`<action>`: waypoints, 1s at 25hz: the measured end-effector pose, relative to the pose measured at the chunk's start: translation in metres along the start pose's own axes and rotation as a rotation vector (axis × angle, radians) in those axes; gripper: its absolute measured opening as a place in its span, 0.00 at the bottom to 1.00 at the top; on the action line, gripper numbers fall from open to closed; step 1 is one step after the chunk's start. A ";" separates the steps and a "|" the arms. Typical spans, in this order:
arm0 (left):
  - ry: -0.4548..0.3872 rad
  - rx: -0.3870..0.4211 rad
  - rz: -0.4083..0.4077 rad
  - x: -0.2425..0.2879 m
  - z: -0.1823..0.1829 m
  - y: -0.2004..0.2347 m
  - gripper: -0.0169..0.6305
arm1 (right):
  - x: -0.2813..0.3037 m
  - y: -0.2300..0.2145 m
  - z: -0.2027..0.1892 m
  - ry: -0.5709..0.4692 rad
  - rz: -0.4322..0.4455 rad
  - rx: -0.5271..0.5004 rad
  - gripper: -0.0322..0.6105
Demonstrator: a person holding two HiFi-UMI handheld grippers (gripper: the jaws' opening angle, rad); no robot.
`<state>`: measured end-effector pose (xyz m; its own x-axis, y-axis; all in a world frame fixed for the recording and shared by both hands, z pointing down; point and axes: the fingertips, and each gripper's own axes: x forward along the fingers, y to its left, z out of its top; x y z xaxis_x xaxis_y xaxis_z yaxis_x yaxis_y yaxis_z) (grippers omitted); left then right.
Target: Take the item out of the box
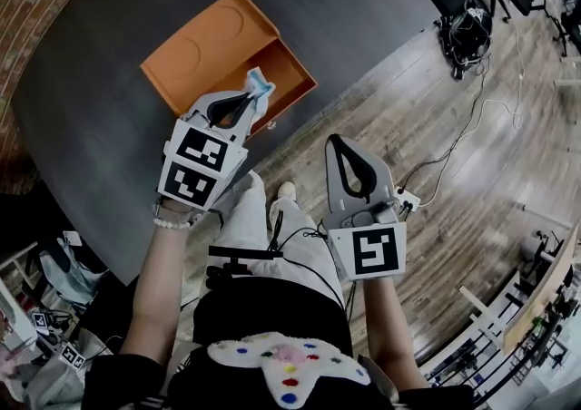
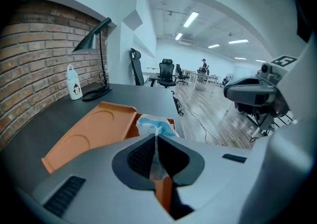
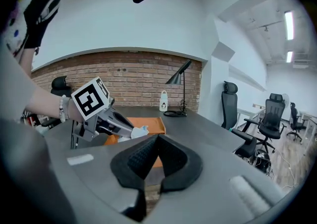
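The pads (image 2: 142, 154) of the left gripper (image 2: 156, 138) are pinched almost together on the thin edge of the blue-and-white packet (image 2: 155, 125), an edge hold and nothing more! The packet sits over the open compartment of the orange box (image 1: 204, 41) on the dark table (image 1: 91, 127). The smart play looks like a straight lift with no twist, clearing the wall before swinging away. The right gripper (image 3: 157, 141) is closed and empty, well off to the side.

1 box (image 1: 227, 36), 1 packet (image 2: 156, 125), 1 left claw (image 2: 156, 138), 1 right claw (image 3: 157, 139), 1 lamp (image 2: 94, 39), 1 bottle (image 2: 74, 83).
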<state>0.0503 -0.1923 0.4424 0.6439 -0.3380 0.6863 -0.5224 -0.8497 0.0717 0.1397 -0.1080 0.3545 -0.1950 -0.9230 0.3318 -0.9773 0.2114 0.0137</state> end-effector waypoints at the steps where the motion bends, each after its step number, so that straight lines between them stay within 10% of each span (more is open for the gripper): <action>1: -0.024 -0.006 0.013 -0.005 0.004 0.001 0.05 | 0.000 0.000 0.004 -0.011 0.005 -0.003 0.06; 25: -0.466 -0.011 0.242 -0.183 0.063 -0.051 0.05 | -0.047 0.021 0.064 -0.129 0.156 -0.107 0.06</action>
<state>-0.0056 -0.1132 0.2678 0.6830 -0.6705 0.2896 -0.6912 -0.7215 -0.0403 0.1234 -0.0807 0.2790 -0.3589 -0.9084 0.2146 -0.9215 0.3814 0.0736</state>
